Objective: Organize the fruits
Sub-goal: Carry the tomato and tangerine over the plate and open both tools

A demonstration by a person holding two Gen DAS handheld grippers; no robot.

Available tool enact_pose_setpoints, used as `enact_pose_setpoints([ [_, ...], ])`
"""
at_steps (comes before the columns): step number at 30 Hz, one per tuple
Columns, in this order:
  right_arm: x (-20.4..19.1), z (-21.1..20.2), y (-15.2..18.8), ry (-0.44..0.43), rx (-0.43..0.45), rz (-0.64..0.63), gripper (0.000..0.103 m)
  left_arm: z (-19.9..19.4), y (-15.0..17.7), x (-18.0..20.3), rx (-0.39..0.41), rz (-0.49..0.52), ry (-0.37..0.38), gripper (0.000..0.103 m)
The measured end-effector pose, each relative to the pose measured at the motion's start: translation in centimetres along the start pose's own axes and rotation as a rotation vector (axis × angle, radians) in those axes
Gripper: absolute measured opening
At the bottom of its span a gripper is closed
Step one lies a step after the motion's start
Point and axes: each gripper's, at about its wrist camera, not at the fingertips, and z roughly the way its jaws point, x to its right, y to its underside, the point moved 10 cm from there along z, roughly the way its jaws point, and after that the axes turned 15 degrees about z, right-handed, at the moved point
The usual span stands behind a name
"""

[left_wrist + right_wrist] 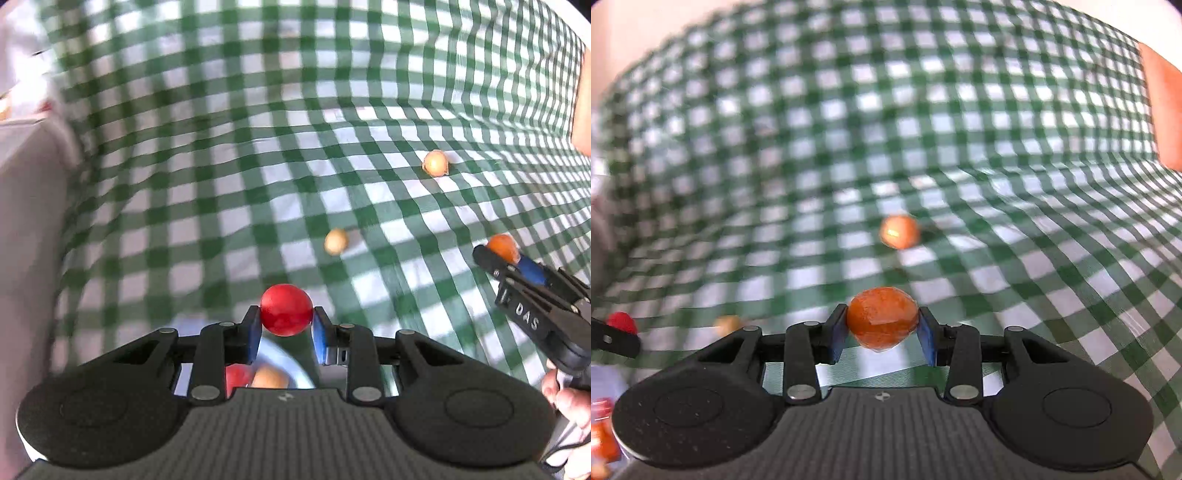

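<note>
red ball (286,309) is pinched across its middle by the left gripper (284,325); orange fruit (882,318) clamped likewise by the right gripper (882,330); both look light, smooth, easily squirted out

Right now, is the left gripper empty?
No, the left gripper is shut on a red fruit, which sits pinched between its two blue pads above the checked cloth.
</note>
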Motion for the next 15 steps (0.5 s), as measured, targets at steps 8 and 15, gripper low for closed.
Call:
enact_pose_setpoints([
  [8, -6.9, -10.6, 5.2, -0.174, -0.178, -0.077, 0.041, -8.8, 8.8, -1.4, -0.013, -0.072, -0.058, 0.032],
  [15, -12.3, -17.7, 8.7, -0.269, -0.245, -0.155, 0.041, -14.5, 14.8, -2.8, 0.021, -0.124, -0.108, 0.032],
])
